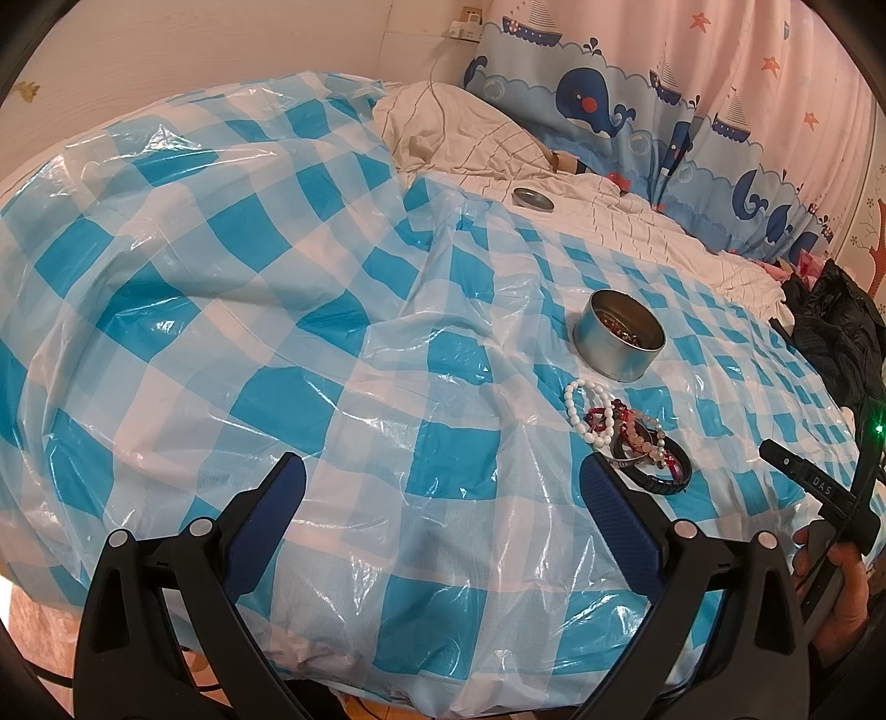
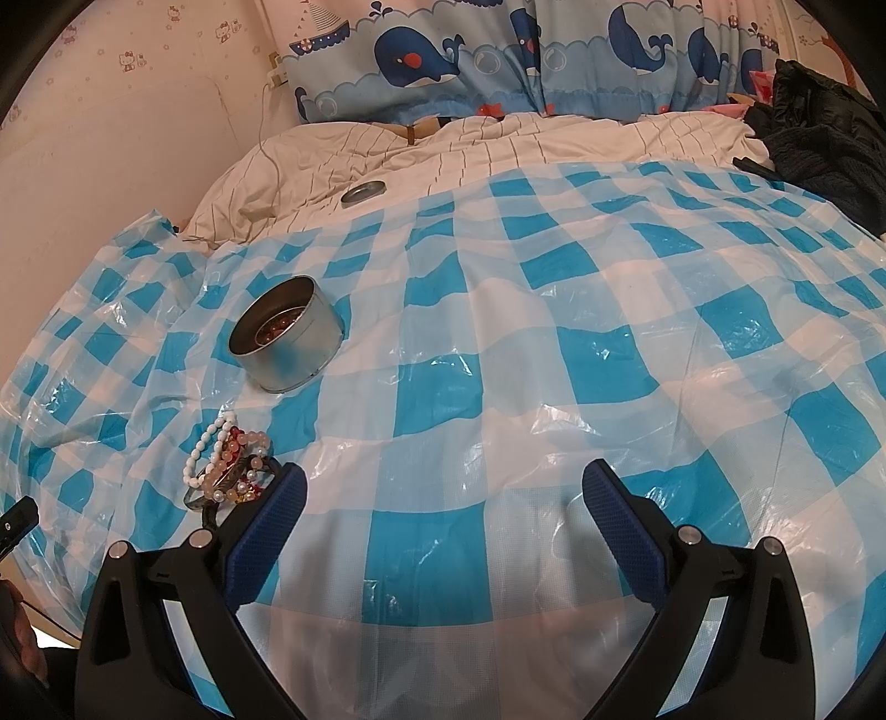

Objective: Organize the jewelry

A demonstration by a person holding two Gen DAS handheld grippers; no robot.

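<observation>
We hold the left gripper (image 1: 443, 487) with its blue-padded fingers spread wide, nothing between them, low over the bed's near part. The right gripper (image 2: 443, 493) is likewise spread and empty. Under both lies a crinkled blue-and-white checked plastic sheet (image 1: 310, 343) draped over the bed (image 2: 498, 144); it wrinkles and rises into a hump at ten o'clock in the left view.

In the left view the bracelets (image 1: 626, 437) lie in a heap at one o'clock, just beyond the right finger's tip: a white bead strand, red and pink beads, a dark band. In the right view the same heap (image 2: 230, 459) sits at ten o'clock, touching or just behind the left finger. Beyond the heap stands an open round tin (image 1: 619, 335) with beads already in it. Its lid (image 1: 532, 198) lies well apart, at the far edge of the sheet on the striped bedding.

Our right hand (image 1: 830, 587) shows at four o'clock in the left view, gripping its handle. The sheet's middle and right lie open. A whale-print curtain (image 2: 498, 55) hangs behind the bed, a wall (image 1: 221, 44) runs along its left, and dark clothing (image 2: 819, 127) is piled at two o'clock.
</observation>
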